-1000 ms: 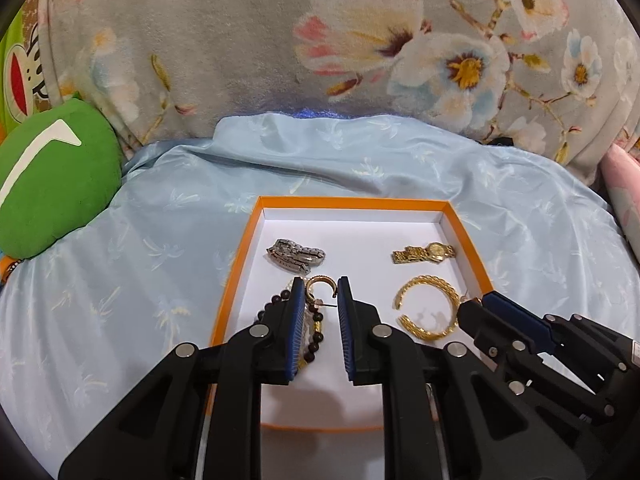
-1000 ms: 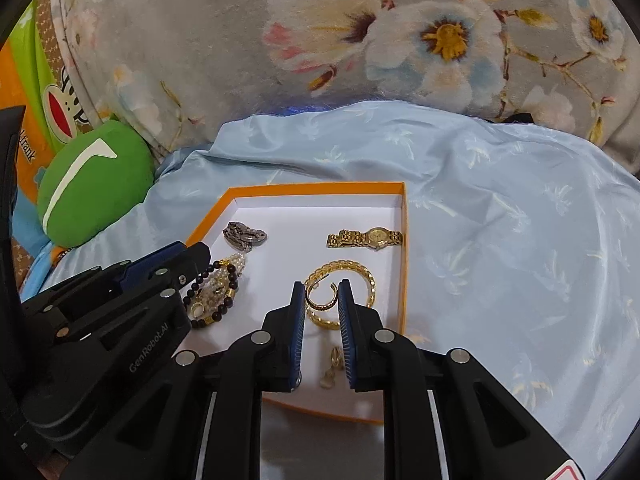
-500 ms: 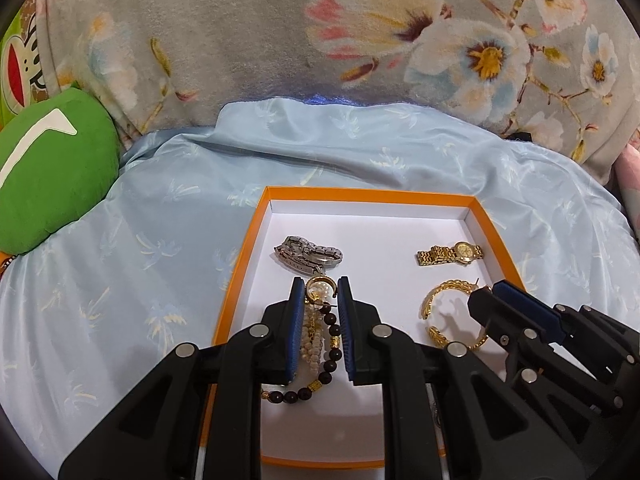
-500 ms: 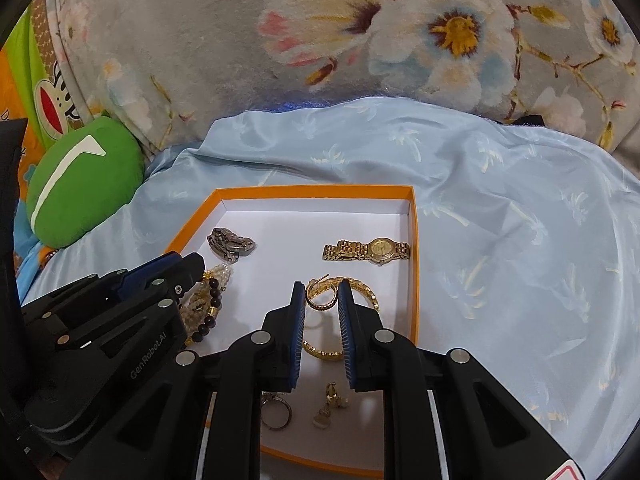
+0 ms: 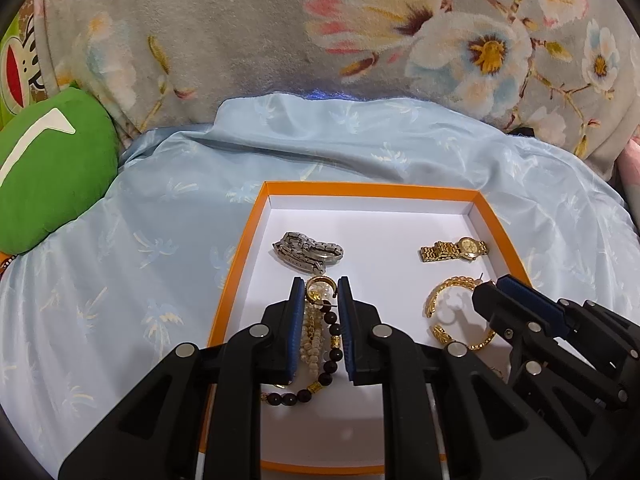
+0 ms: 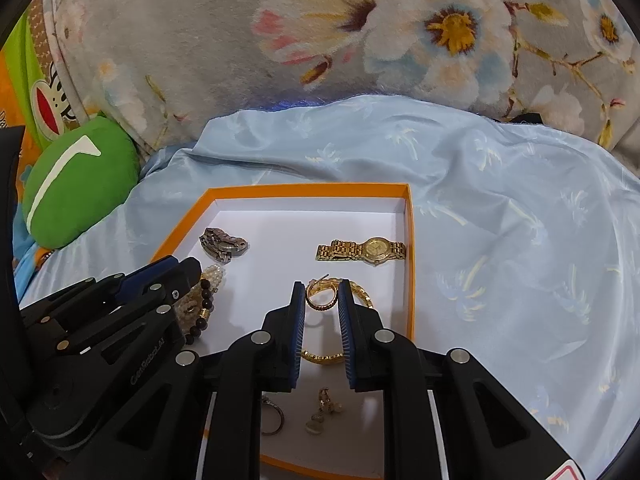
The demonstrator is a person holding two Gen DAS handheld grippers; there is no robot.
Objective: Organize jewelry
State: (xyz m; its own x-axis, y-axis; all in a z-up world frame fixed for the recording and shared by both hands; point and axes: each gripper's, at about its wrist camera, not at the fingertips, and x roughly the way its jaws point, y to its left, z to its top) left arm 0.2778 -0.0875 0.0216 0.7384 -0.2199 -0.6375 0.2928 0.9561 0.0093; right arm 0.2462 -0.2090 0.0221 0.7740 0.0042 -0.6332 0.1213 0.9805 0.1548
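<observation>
Jewelry lies in one orange-rimmed tray with a white floor, set on a pale blue sheet on the bed. Our left gripper is closed on a small gold hoop earring, pinched between its blue pads above the tray. Our right gripper likewise grips a second gold hoop earring of the same kind.

Under the left gripper we see one dark bead bracelet with gold spacers and one strand of pale pearl beads, lying together. Beyond them sits one silver link watch. To the right lie one gold watch near the tray's far right corner and one large gold chain-pattern bangle, open at one side. At the tray's near edge the right view shows one thin ring and small gold charms, too small for us to count surely.

Outward, one green cushion with a white mark lies left of the sheet, and a grey floral blanket rises behind. The left gripper's black body carries pale lettering, too blurred to read with certainty.
</observation>
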